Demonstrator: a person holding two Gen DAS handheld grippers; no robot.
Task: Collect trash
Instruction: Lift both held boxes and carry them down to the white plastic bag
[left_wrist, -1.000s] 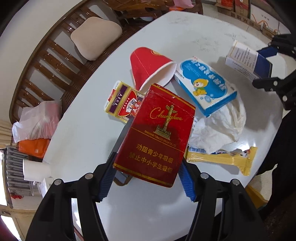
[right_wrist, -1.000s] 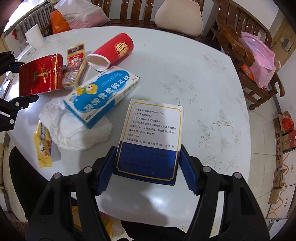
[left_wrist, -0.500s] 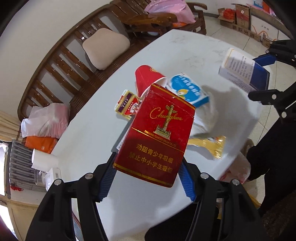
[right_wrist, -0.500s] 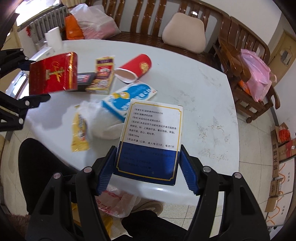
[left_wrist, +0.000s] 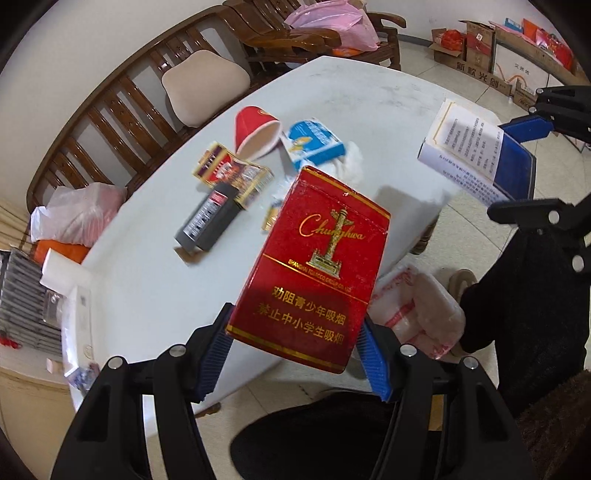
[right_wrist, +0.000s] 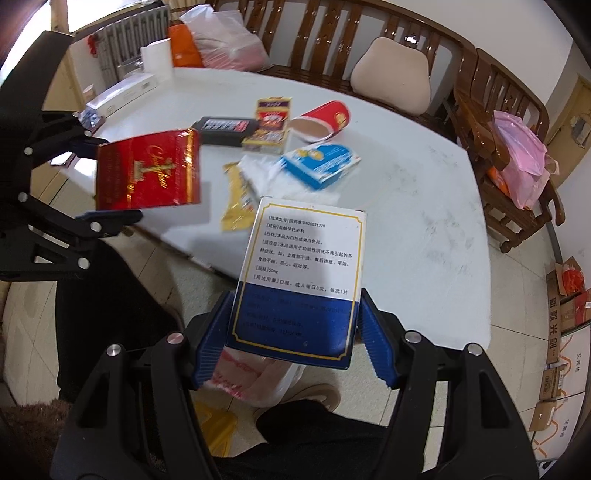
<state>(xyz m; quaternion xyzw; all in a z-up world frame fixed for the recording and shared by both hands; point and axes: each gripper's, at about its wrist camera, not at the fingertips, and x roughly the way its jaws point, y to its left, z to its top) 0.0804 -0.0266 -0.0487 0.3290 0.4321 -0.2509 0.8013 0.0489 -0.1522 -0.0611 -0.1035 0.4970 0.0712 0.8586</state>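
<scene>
My left gripper (left_wrist: 293, 354) is shut on a red cigarette pack (left_wrist: 314, 269), held in the air past the near edge of the white table (left_wrist: 369, 96). My right gripper (right_wrist: 293, 350) is shut on a white and blue medicine box (right_wrist: 299, 280), also lifted off the table. Each gripper shows in the other's view: the red pack (right_wrist: 147, 173) at the left, the medicine box (left_wrist: 476, 155) at the right. Below both hangs a white plastic bag with red print (left_wrist: 417, 310), near the person's dark trouser legs.
On the table lie a red paper cup (right_wrist: 325, 118), a blue carton (right_wrist: 321, 164), a crumpled tissue (right_wrist: 266, 173), a yellow wrapper (right_wrist: 236, 199), a dark grey box (right_wrist: 225, 129) and a purple-gold pack (right_wrist: 271, 122). Wooden chairs (right_wrist: 491, 147) ring the table. Cardboard boxes (right_wrist: 561, 332) stand at the right.
Both grippers have pulled back from over the table toward the person, each carrying its box. The dark grey box, earlier hidden behind the red pack, now shows. The floor bag has come into view.
</scene>
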